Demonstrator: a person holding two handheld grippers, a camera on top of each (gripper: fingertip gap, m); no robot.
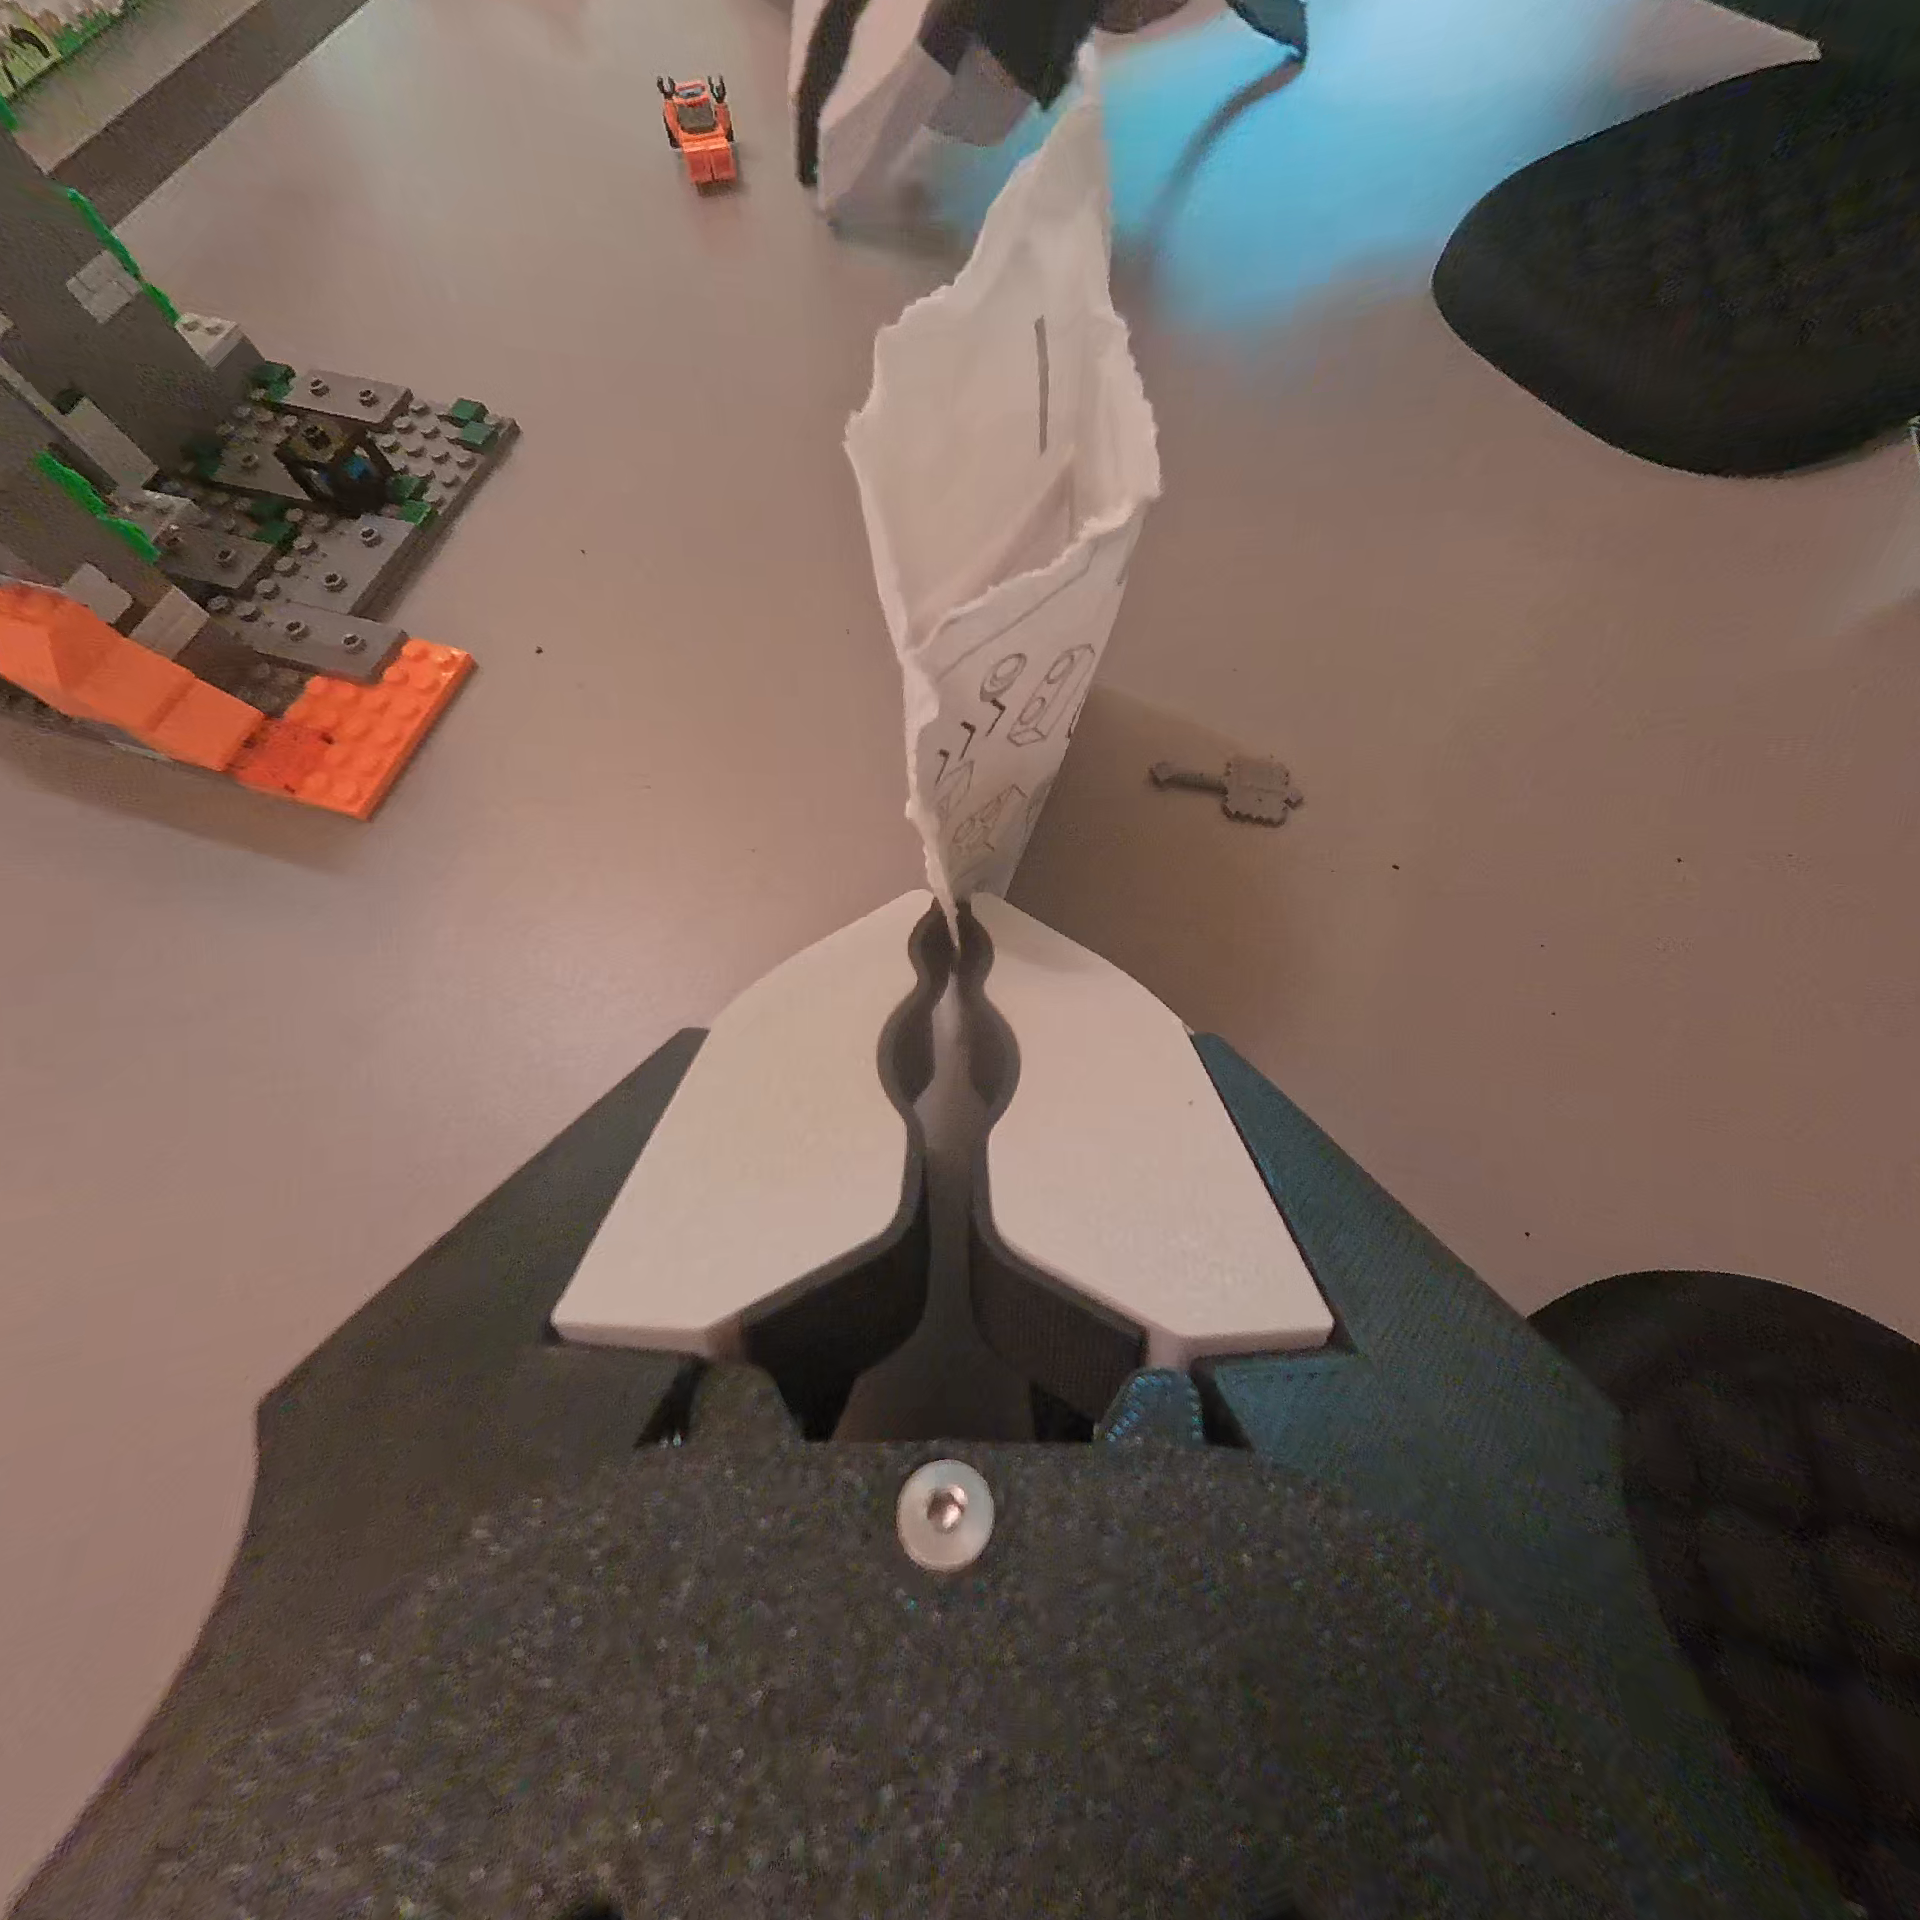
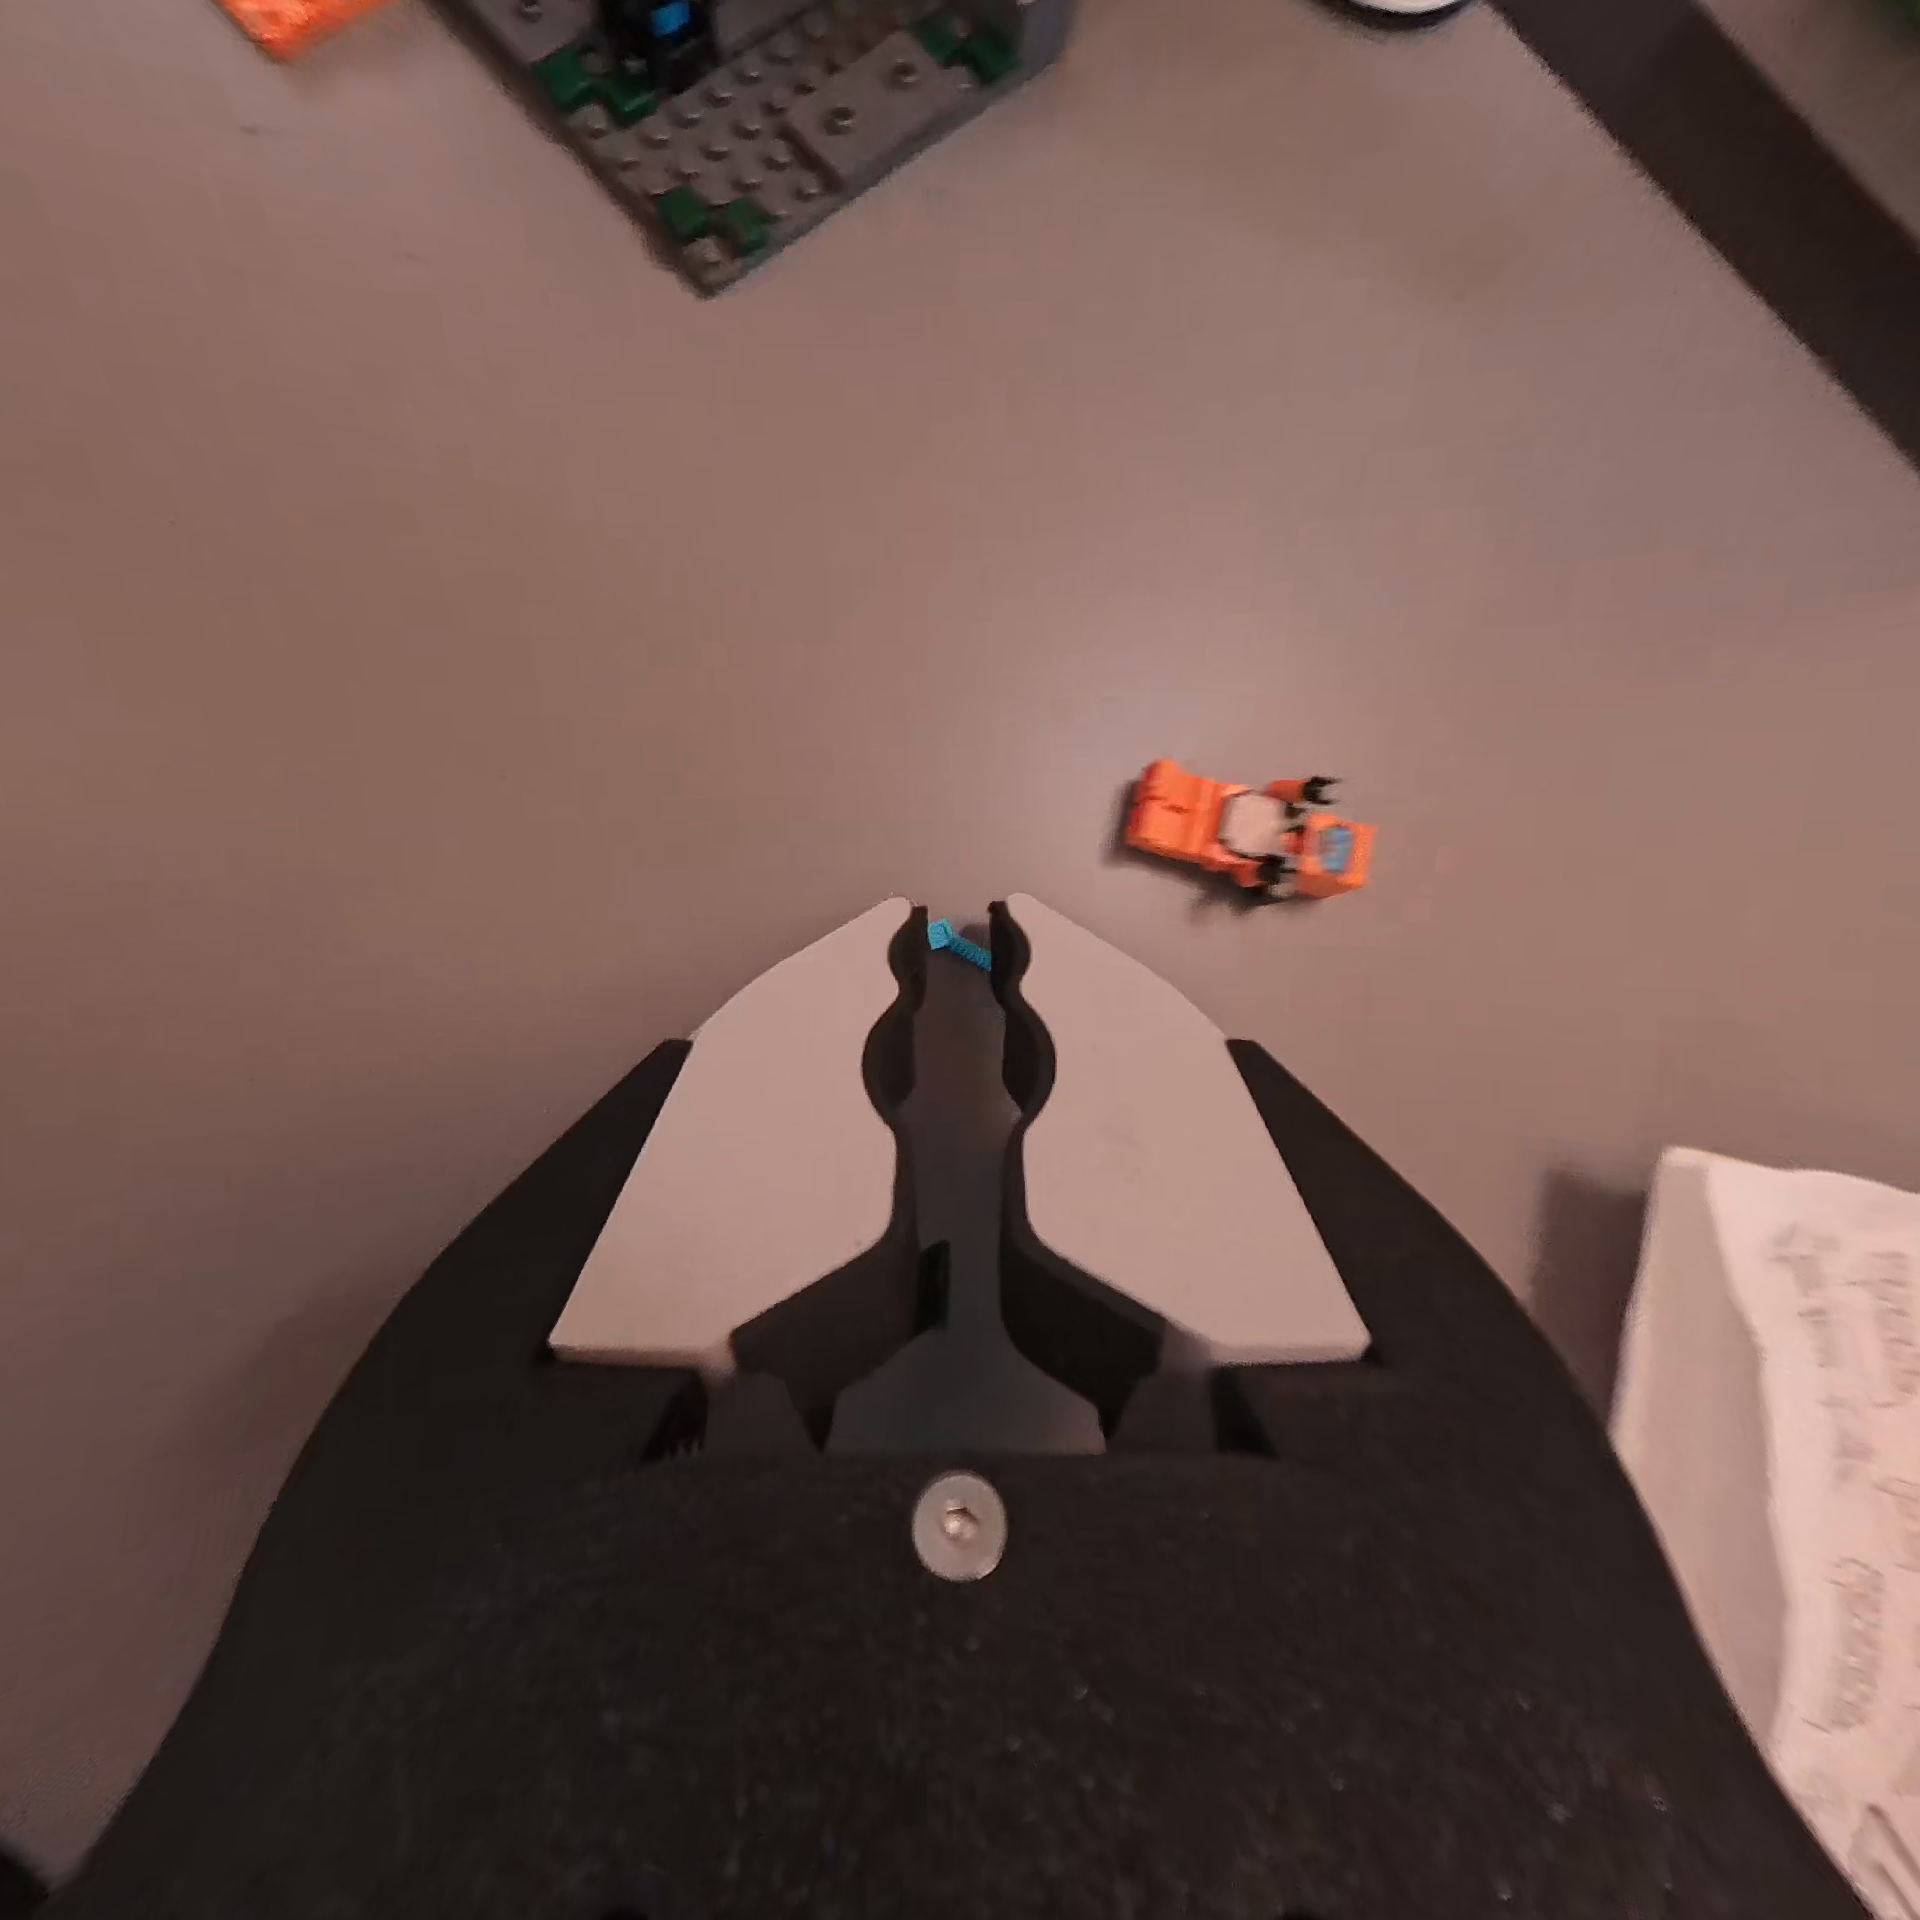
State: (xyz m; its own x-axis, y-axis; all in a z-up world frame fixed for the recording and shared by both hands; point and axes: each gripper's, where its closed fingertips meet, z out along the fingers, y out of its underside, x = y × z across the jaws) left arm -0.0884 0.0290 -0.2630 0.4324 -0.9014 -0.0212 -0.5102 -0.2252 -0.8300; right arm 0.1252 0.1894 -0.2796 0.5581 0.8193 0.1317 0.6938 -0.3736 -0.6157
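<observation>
I can see printing on the torn white paper bag (image 1: pixel 997 499): line drawings of bricks and a few marks along its lower part, which I will not read out. A second white printed sheet (image 2: pixel 1787 1455) lies at the lower right of the right wrist view, its print too blurred to make out.

My left gripper (image 1: pixel 956 914) has its fingers pressed together on the bottom corner of the paper bag, which rises from the tips toward the top of the view. There the bag's upper end meets the other gripper's dark and grey fingers, though I cannot tell whether they grip it.

My right gripper (image 2: pixel 956 920) has its fingers slightly parted, with a small blue toy piece (image 2: pixel 956 943) lying slantwise between the tips. Its two ends reach both inner faces, so it looks pinched above the grey table (image 2: pixel 520 623).

Taking the paper bag as my landmark: a small grey pixel-edged toy tool (image 1: pixel 1236 790) lies on the table just to its right, near the bottom end. The brick model (image 1: pixel 239 540), on grey and orange plates with green bits, stands well to its left. An orange toy figure (image 1: pixel 701 130) lies up and to the left of it. A dark rounded seat (image 1: pixel 1683 291) sits to its upper right.
</observation>
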